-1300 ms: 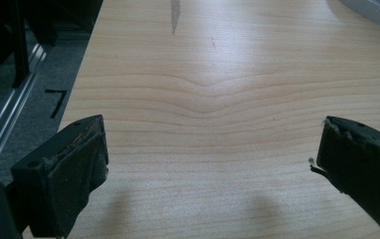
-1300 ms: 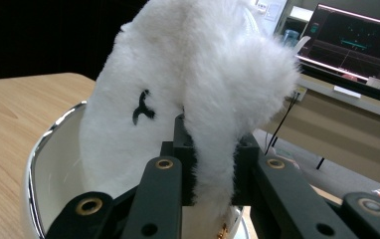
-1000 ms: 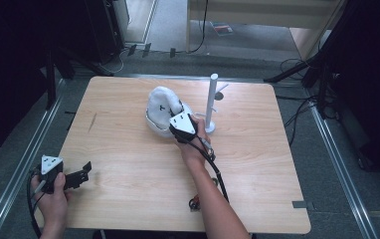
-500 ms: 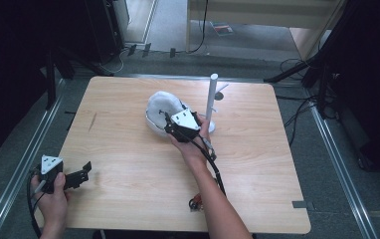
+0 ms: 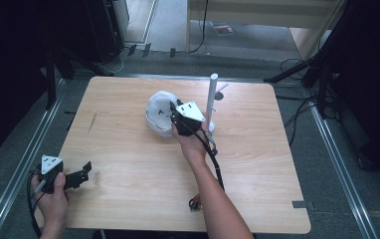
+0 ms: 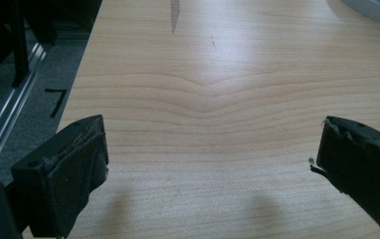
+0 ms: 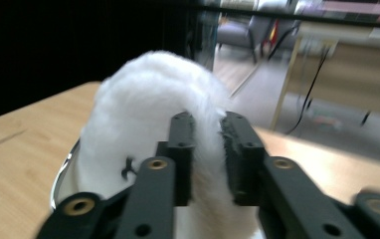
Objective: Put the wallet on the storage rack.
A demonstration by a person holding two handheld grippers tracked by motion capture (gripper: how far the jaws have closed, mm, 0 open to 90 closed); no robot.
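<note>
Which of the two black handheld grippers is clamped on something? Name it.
The right gripper, at the table's middle: its jaws pinch the white fluffy fabric. The left gripper has its jaws wide apart over bare wooden table.

A lab or recording studio: a bare wooden table [image 5: 128, 164] stands on grey carpet between metal floor rails [image 5: 342, 164], with black stands [image 5: 322, 74] at the far right and cables [image 5: 203, 30] trailing across the far floor.

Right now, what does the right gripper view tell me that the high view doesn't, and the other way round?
The right gripper view alone shows the right gripper pinching a fold of the white fluffy item. The high view alone shows the white upright post beside it and the left gripper near the table's left front corner. Both show that item on the wooden table.
</note>
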